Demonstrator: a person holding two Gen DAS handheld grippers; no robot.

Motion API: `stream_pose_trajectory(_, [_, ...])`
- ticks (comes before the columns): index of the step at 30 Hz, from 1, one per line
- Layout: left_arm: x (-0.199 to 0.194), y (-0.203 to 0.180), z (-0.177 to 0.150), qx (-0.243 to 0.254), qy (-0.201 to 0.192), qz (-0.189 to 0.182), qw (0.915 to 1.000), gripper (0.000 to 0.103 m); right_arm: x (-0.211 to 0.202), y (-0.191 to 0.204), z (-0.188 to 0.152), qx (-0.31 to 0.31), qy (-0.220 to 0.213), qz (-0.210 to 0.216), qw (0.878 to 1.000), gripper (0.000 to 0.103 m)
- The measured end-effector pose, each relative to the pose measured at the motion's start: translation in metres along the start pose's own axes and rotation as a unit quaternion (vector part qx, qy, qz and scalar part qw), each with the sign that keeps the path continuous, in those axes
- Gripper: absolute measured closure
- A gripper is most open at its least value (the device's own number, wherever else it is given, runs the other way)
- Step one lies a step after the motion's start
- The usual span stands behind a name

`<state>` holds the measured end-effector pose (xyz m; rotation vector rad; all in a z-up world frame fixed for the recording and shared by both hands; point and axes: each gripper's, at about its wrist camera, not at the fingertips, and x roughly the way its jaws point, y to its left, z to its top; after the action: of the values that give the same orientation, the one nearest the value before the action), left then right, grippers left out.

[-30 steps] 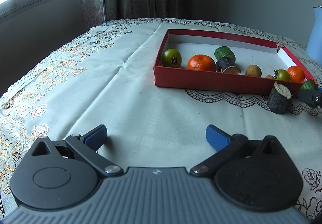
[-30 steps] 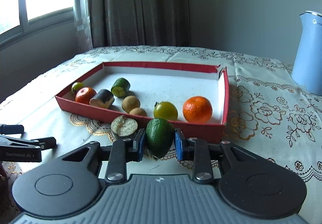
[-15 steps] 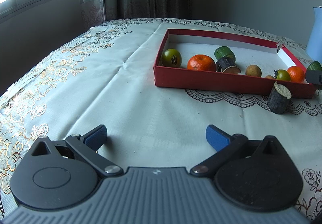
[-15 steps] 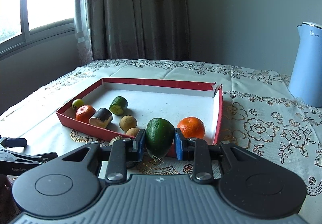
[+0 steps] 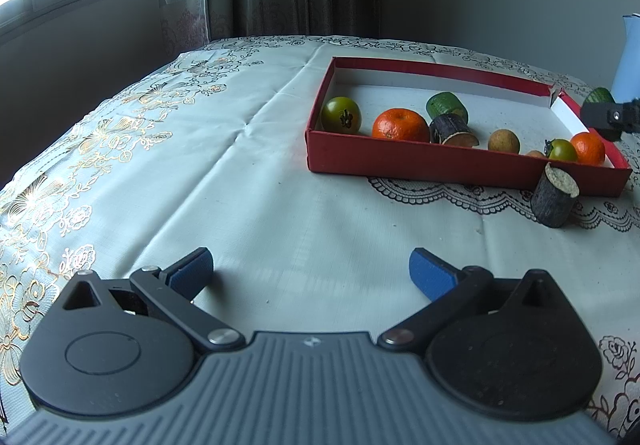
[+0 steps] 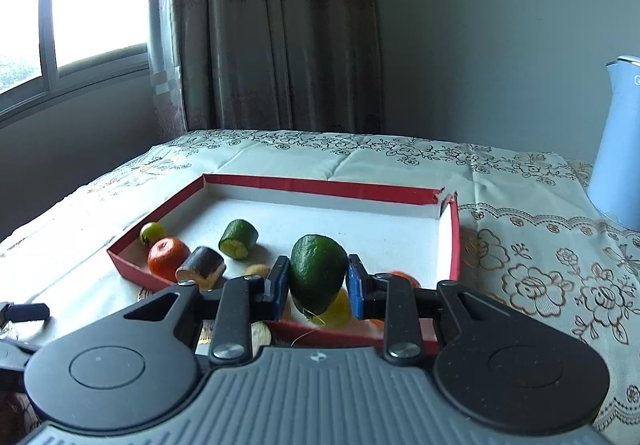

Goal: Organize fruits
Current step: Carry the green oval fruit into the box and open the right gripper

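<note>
Right gripper (image 6: 318,281): clamped on a green avocado (image 6: 318,273), held above the red tray's (image 6: 328,187) near wall.
Hidden: the avocado covers most of a yellow-green tomato (image 6: 338,309) and an orange (image 6: 404,279) behind it.
Left gripper (image 5: 311,271): blue pads apart, nothing between them, over tablecloth (image 5: 240,181).
Ahead, right: dark cut cylinder (image 5: 555,195) outside the tray.
Cut off: blue kettle (image 6: 618,149).

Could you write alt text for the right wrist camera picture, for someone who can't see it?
A hand-held gripper pinches a dark green avocado above the near edge of a shallow red tray holding oranges and other small fruits. The tray sits on a floral tablecloth near a curtained window.
</note>
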<state>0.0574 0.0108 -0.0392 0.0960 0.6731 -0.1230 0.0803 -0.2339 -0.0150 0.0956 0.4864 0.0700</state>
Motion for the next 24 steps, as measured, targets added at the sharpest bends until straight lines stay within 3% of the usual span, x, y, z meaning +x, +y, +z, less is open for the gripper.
stream_pose_trajectory(14, [0.002, 0.0, -0.001, -0.001, 0.001, -0.002, 1.0, 0.0, 0.088, -0.003, 0.021, 0.005, 0.068, -0.015, 0.998, 0.074])
stream_pose_trajectory(24, [0.002, 0.001, -0.001, -0.002, 0.001, -0.002, 1.0, 0.0, 0.113, 0.007, 0.015, -0.013, 0.1, -0.015, 0.995, 0.074])
